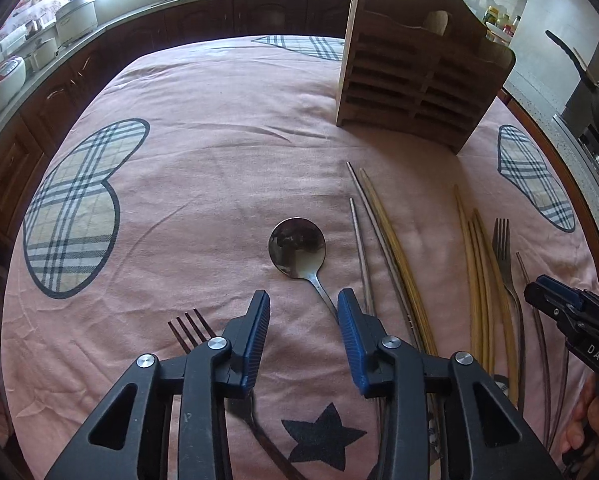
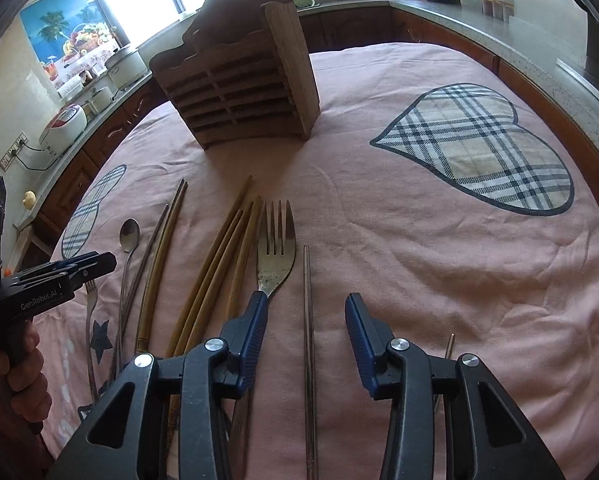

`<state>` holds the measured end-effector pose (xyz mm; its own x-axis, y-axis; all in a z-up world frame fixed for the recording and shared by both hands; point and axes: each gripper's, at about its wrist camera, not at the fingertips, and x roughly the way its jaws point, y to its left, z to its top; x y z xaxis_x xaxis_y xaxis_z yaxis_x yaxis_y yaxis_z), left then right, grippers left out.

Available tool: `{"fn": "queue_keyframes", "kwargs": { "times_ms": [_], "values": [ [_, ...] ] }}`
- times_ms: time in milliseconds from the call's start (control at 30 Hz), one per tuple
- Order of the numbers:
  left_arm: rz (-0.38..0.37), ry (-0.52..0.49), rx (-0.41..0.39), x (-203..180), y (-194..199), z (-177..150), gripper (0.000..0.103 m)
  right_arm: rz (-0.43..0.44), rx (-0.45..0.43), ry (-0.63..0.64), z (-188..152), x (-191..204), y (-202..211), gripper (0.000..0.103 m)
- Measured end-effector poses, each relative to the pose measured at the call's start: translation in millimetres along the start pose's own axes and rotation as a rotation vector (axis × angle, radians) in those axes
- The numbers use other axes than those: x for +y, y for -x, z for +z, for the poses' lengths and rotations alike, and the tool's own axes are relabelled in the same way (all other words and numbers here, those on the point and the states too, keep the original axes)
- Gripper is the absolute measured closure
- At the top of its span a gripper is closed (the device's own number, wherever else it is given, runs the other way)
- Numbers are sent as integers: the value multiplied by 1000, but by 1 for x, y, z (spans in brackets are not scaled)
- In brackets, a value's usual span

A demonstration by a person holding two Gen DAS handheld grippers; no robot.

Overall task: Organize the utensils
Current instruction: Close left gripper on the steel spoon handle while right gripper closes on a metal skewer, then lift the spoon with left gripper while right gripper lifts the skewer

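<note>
My left tool (image 1: pixel 303 300) stands spread with nothing pinched; the spoon (image 1: pixel 298 247) has its handle running back between the pads, bowl ahead on the pink cloth of the surface (image 1: pixel 203 152). My right tool (image 2: pixel 306 304) is likewise spread and empty, straddling a metal chopstick (image 2: pixel 308 320), with the fork (image 2: pixel 274 248) just beside its left pad. I would lower each squarely, centre the thin shaft, and press against the cloth before pinching, so neither slips or drags a neighbour. The wooden holder (image 2: pixel 239 92) stands upright beyond the utensils.
</note>
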<state>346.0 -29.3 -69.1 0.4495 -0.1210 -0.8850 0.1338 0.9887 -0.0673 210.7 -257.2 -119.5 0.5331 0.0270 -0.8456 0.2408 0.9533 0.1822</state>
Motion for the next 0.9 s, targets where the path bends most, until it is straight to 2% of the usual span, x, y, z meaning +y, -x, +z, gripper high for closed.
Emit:
{"fn": "queue_keyframes", "kwargs": {
  "times_ms": [167,300,400,500,567,667,900],
  "values": [
    [-4,-19,39,-5,-16,4,70,-30,22,41,9,2,-8,73],
    [40,-71,37,-16,-23,5,72,-91,41,112,12,12,-14,77],
    [45,-108,28,-24,-27,7,89,-143,38,161,13,21,-19,82],
    [62,-146,16,-32,-31,8,96,-140,35,158,15,21,-20,98],
    [50,-145,16,-32,-32,7,100,-119,33,144,16,20,-20,99],
    [7,-126,19,-29,-29,5,100,-75,30,119,17,18,-16,99],
    [-65,-106,-34,-17,13,-5,101,-12,-17,79,16,17,9,99]
  ]
}}
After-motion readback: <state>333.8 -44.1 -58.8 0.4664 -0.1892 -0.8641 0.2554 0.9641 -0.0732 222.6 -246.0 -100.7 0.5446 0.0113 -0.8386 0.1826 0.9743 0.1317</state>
